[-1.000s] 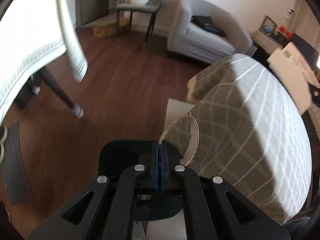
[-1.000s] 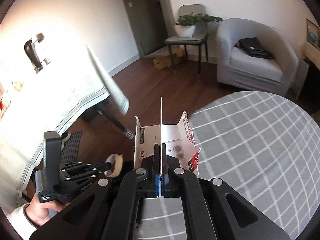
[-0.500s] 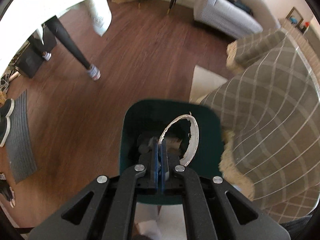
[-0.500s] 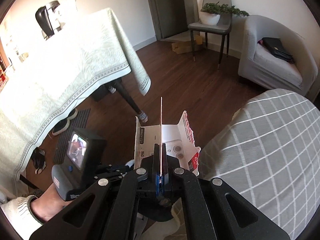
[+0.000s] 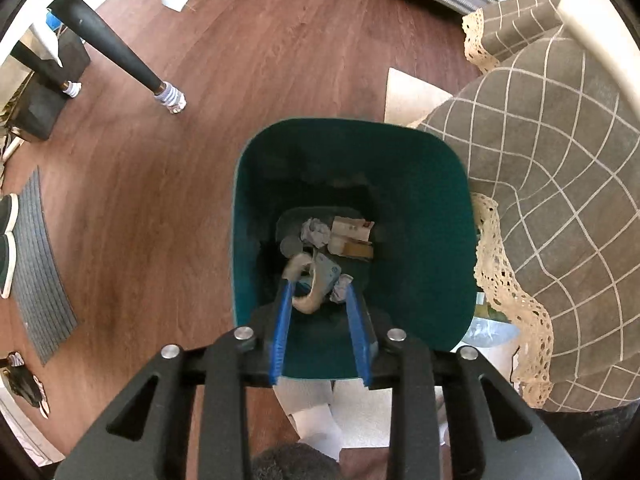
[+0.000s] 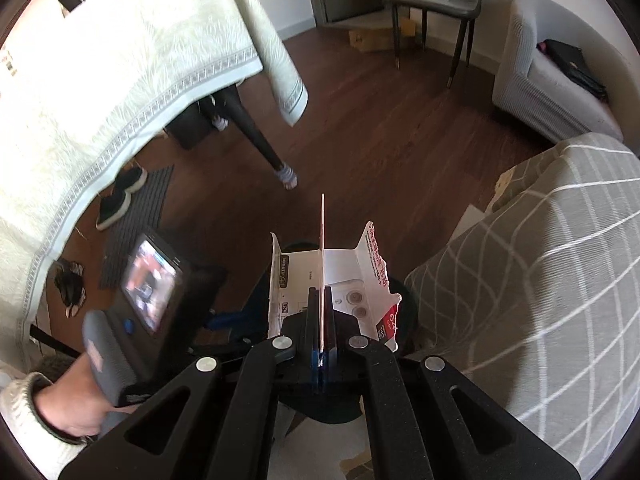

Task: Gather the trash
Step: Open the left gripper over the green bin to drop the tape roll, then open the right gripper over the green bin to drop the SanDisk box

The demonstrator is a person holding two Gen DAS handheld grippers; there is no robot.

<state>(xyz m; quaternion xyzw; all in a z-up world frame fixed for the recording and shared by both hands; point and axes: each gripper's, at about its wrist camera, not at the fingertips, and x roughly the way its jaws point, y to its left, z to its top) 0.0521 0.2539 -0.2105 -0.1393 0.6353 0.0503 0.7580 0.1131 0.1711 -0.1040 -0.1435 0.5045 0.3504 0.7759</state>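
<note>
A dark green bin stands on the wood floor right below my left gripper. Its blue pads are opening and touch nothing. A curled white strip, blurred, falls free between them into the bin, onto crumpled paper and cardboard scraps. My right gripper is shut on a torn white and red cardboard package, held upright by its middle flap. The left gripper's body with its screen and the hand holding it sit lower left there. The bin is mostly hidden behind the package.
A grey checked cover with a lace edge hangs right beside the bin. A table with a pale cloth and a dark leg stands to the left. A ribbed mat, shoes, an armchair and a side chair lie farther off.
My left gripper dropped and tipped down over the bin, then opened, letting the curled strip fall. My right gripper carried the package down and leftward, closer to the bin.
</note>
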